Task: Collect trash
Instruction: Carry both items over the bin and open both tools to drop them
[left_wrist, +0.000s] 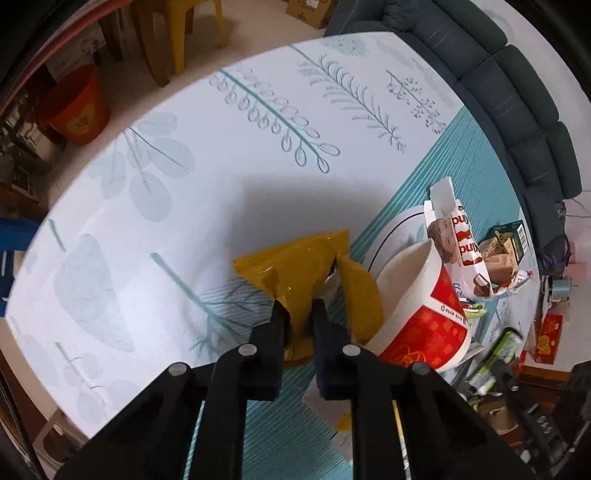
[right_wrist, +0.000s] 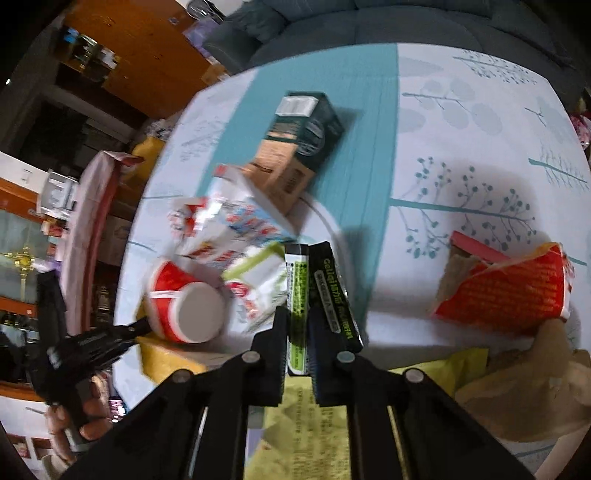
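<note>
1 yellow wrapper (left_wrist: 295, 266), 1 red cup (left_wrist: 424, 314), 2 grippers.

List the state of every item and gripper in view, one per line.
left gripper: shut on the yellow wrapper
right gripper: shut on the green-and-black box
paper cup: on its side, mouth open, empty as far as can be seen
Kinder box: flap open, leaning behind the cup
dark box: lying on the table
red packet: torn open, flat
</note>
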